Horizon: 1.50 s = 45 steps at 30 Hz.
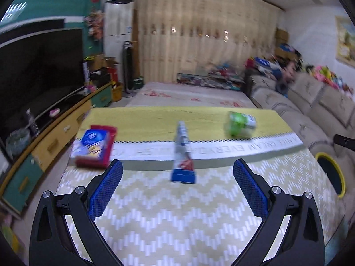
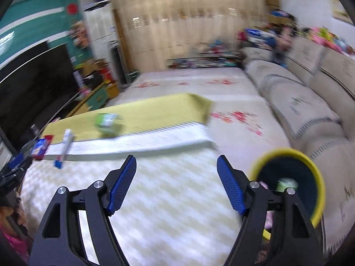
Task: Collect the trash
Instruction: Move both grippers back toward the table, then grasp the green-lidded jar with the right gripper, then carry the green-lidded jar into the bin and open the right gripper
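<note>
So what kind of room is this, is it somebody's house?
Most likely a home living room: a long beige sofa on the right, a big dark TV on a low cabinet, and a cloth-covered table in the middle.

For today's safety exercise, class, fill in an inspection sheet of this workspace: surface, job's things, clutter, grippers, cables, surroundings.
Surface: table under a chevron-patterned cloth, with a yellow runner across the far end.
Job's things: toothpaste tube, red and blue snack box, green crushed can lying apart; yellow-rimmed bin beside the table with some trash inside.
Clutter: nothing seen beyond these.
Grippers: left gripper and right gripper, jaws open, empty.
Cables: nothing seen.
Surroundings: television, sofa, toys piled behind.
</note>
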Each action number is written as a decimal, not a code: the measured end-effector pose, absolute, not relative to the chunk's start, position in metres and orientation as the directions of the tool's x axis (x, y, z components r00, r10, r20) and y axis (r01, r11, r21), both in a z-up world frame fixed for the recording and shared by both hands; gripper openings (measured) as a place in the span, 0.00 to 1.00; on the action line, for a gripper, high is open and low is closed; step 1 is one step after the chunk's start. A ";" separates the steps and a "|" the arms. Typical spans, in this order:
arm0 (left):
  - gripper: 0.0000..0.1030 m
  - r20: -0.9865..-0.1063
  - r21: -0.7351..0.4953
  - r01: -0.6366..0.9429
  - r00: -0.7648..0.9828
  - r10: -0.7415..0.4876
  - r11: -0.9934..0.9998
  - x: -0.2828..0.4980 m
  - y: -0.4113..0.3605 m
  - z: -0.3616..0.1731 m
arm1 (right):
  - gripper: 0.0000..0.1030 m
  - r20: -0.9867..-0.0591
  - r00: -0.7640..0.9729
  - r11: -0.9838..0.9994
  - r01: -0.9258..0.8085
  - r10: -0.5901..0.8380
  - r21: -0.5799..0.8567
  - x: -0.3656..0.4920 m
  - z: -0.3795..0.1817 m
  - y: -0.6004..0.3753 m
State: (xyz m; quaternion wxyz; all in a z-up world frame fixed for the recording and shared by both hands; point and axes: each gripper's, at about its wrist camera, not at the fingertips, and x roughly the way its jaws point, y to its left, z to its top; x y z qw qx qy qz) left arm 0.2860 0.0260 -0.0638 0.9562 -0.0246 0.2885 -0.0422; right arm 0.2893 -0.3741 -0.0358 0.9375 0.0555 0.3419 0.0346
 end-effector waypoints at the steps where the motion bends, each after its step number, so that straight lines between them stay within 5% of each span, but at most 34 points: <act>1: 0.95 -0.547 -0.087 0.054 0.832 -0.093 0.995 0.287 0.034 -0.066 | 0.69 -0.638 0.761 0.991 -0.056 0.119 0.118 0.298 -0.034 -0.360; 12: 0.95 -0.562 -0.092 0.045 0.822 -0.090 0.995 0.287 0.026 -0.079 | 0.83 -0.687 0.701 0.979 -0.083 0.190 0.185 0.410 -0.062 -0.255; 27: 0.95 -0.602 -0.166 0.005 0.791 -0.105 0.986 0.292 0.038 -0.093 | 0.89 -0.762 0.647 0.993 0.112 -0.035 0.049 0.483 -0.108 -0.202; 29: 0.95 -0.609 -0.171 0.002 0.786 -0.107 0.985 0.295 0.039 -0.095 | 0.88 -0.761 0.647 0.990 0.131 -0.050 0.047 0.486 -0.112 -0.202; 32: 0.95 -0.614 -0.171 0.002 0.782 -0.109 0.985 0.296 0.038 -0.097 | 0.67 -0.767 0.641 0.990 0.130 -0.036 0.062 0.489 -0.115 -0.208; 45: 0.95 -0.623 -0.135 0.031 0.775 -0.109 0.990 0.304 0.027 -0.104 | 0.66 -0.683 0.731 0.980 0.131 0.005 0.148 0.392 -0.068 -0.279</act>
